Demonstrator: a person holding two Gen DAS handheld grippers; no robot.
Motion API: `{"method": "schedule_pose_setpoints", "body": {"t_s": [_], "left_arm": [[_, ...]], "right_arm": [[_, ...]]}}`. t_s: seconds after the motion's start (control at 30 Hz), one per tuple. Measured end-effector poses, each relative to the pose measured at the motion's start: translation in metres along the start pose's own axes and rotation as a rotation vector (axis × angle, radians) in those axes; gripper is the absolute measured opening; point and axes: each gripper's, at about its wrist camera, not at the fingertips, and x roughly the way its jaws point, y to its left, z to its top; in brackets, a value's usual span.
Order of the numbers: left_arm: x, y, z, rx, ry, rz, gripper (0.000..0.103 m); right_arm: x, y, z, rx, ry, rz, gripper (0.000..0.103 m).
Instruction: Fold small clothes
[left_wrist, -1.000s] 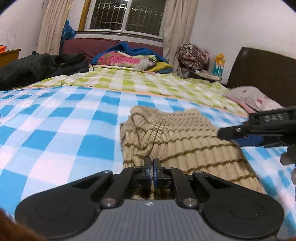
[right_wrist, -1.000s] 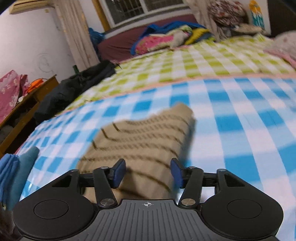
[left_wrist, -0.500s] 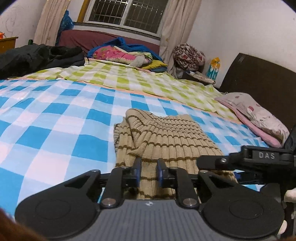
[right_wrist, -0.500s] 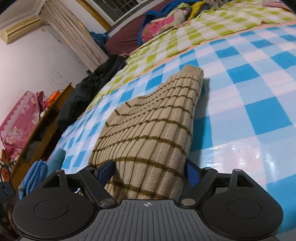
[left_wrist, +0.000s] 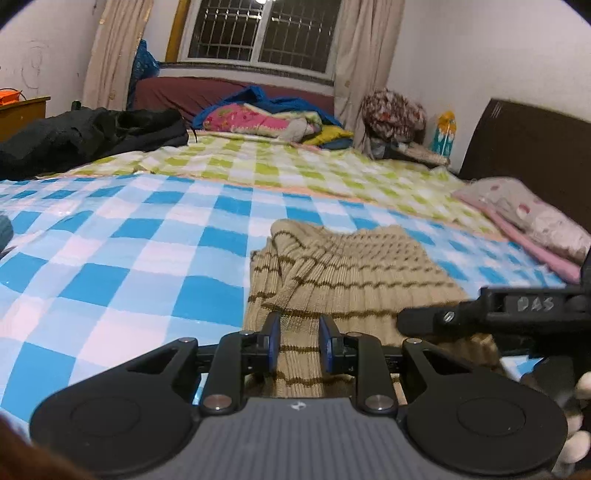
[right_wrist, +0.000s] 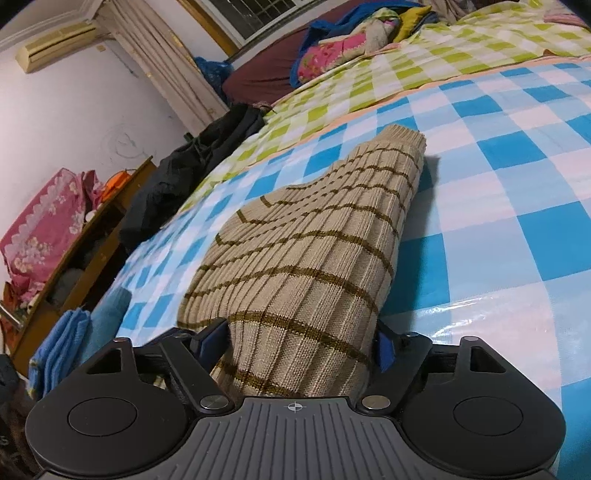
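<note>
Bed (left_wrist: 110, 258): the largest item before me, covered near me with a glossy blue-and-white checked sheet (right_wrist: 517, 184); beyond that lies a green-and-white checked sheet (left_wrist: 277, 166), reaching toward the window.

Headboard (left_wrist: 528, 155): dark brown, at the right in my left wrist view, with a pink-and-grey pillow (left_wrist: 528, 218) just below it.

Dark clothing (left_wrist: 92, 133): a black heap at the far left edge of the bed.

Bright bedding pile (left_wrist: 266, 118): pink, blue and yellow, against the maroon ledge under the window.

Striped sweater (left_wrist: 351, 269): beige ribbed knit with thin brown stripes, folded into a long narrow shape, lying on the blue checked sheet directly in front of both my grippers. Its near end reaches in between the fingers of each.

Blue folded cloth (right_wrist: 59, 354): at the left edge of the bed in my right wrist view, well apart from the sweater.

My right gripper (right_wrist: 295, 343): spread as wide as it goes, its jaws having just been opening; the near end of the sweater bulks between the blue pads, filling the gap, but is not pinched.

My left gripper (left_wrist: 297, 343): parted a little, its jaws having just been opening; a strip of the sweater's edge lies between the blue pads, which stand clear of it on both sides.
</note>
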Motion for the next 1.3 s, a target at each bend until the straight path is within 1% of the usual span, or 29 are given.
{"method": "schedule_pose_setpoints", "body": {"t_s": [0.07,0.17,0.2,0.23,0.27,0.3,0.33,0.43,0.5,0.57,0.63,0.7,0.73,0.8,0.9,1.0,1.1,1.17,1.23,1.3], "left_arm": [[-0.006,0.000,0.003,-0.005,-0.022,0.000,0.031],[-0.003,0.001,0.007,0.003,-0.018,0.030,0.039],[0.003,0.001,0.007,0.010,0.004,0.049,0.044],[0.010,0.003,0.007,0.014,0.030,0.062,0.051],[0.016,0.006,0.005,0.010,0.060,0.066,0.054],[0.021,0.009,0.003,-0.007,0.074,0.064,0.059],[0.022,0.012,0.002,-0.026,0.075,0.057,0.061],[0.024,0.019,0.001,-0.058,0.089,0.026,0.061],[0.025,0.023,0.000,-0.077,0.106,-0.009,0.060],[0.027,0.025,-0.001,-0.091,0.121,-0.037,0.056],[0.028,0.023,-0.001,-0.107,0.137,-0.071,0.048],[0.027,0.013,-0.003,-0.089,0.149,-0.088,0.047],[0.026,0.006,-0.003,-0.074,0.155,-0.096,0.046],[0.024,-0.012,-0.005,-0.050,0.170,-0.132,0.046],[0.026,-0.046,-0.008,-0.015,0.192,-0.198,0.046],[0.037,-0.093,-0.012,0.001,0.222,-0.295,0.046],[0.050,-0.152,-0.019,0.040,0.258,-0.401,0.046],[0.059,-0.195,-0.026,0.069,0.285,-0.473,0.046],[0.065,-0.235,-0.033,0.112,0.300,-0.530,0.046],[0.069,-0.269,-0.040,0.148,0.315,-0.575,0.046]], "right_arm": [[-0.001,-0.002,0.000,0.008,0.001,0.009,0.077],[-0.002,-0.007,0.000,0.030,0.002,0.032,0.077],[-0.002,-0.009,0.001,0.036,0.002,0.037,0.077],[-0.002,-0.009,0.001,0.040,0.003,0.042,0.078],[-0.002,-0.009,0.001,0.043,0.003,0.043,0.078],[-0.002,-0.009,0.001,0.044,0.003,0.044,0.078],[-0.002,-0.009,0.001,0.046,0.003,0.045,0.078],[-0.002,-0.008,0.001,0.046,0.002,0.045,0.079],[-0.001,-0.008,0.001,0.052,-0.003,0.044,0.079],[-0.001,-0.008,0.001,0.053,-0.003,0.042,0.073],[-0.004,-0.011,0.001,0.064,0.006,0.050,0.057],[-0.010,-0.014,-0.001,0.072,0.009,0.060,0.049],[-0.014,-0.016,-0.002,0.074,0.008,0.059,0.048],[-0.026,-0.020,-0.004,0.075,-0.001,0.045,0.047],[-0.057,-0.034,-0.006,0.061,-0.024,0.009,0.046],[-0.095,-0.060,-0.007,0.068,-0.050,-0.056,0.045],[-0.139,-0.094,-0.005,0.088,-0.075,-0.151,0.045],[-0.168,-0.119,-0.002,0.089,-0.092,-0.230,0.045],[-0.196,-0.142,0.001,0.077,-0.101,-0.318,0.046],[-0.219,-0.162,0.002,0.096,-0.111,-0.383,0.047]]}}
